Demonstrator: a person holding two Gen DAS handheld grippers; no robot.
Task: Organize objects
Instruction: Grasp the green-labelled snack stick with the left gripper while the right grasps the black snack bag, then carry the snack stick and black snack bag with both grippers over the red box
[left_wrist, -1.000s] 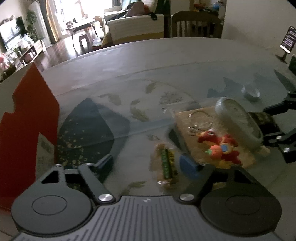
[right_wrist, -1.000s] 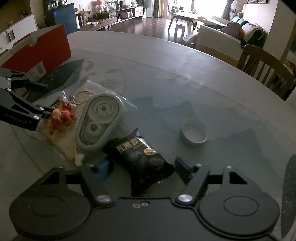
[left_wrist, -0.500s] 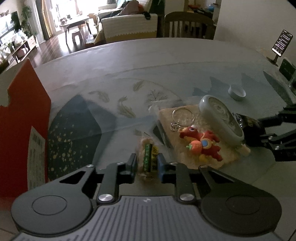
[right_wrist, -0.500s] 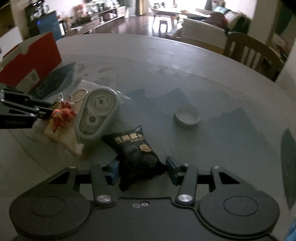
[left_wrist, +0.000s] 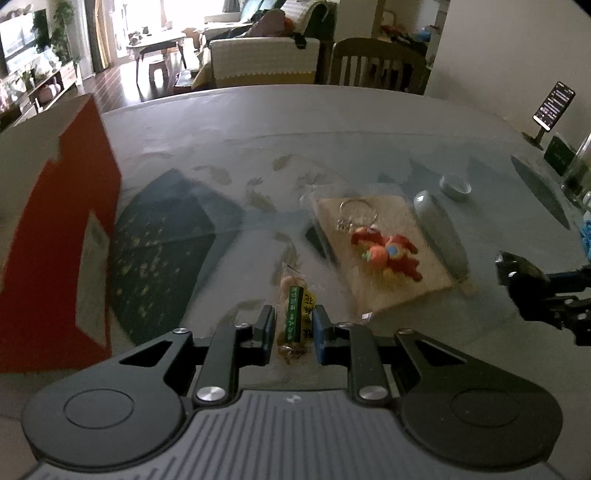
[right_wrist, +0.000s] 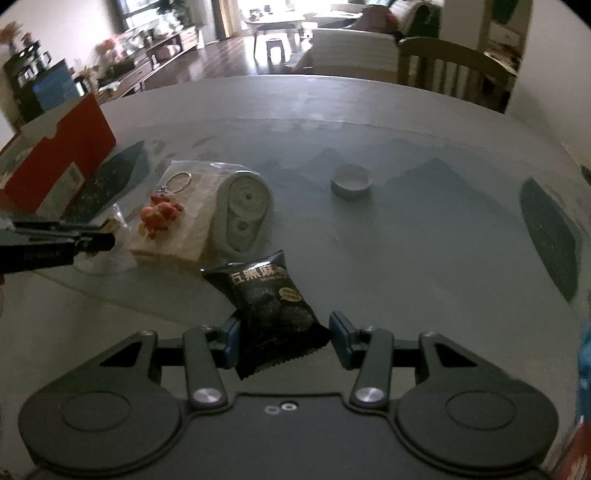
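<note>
Holding, left gripper (left_wrist: 293, 332): jaws pinched the green-labelled snack packet (left_wrist: 295, 314); right gripper (right_wrist: 283, 338) clasped the black snack pouch (right_wrist: 273, 306); red box (left_wrist: 55, 236) at nine o'clock, likely their destination.

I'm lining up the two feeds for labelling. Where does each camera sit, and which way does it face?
Left wrist: on the left gripper, facing the armchair; its jaws grip a green-labelled snack packet; the right gripper shows at the right edge.
Right wrist: on the right gripper, facing the same way; its jaws flank a black snack bag; the left gripper shows at the left edge.
Shared: red toy keychain, red box, small white dish.
</note>
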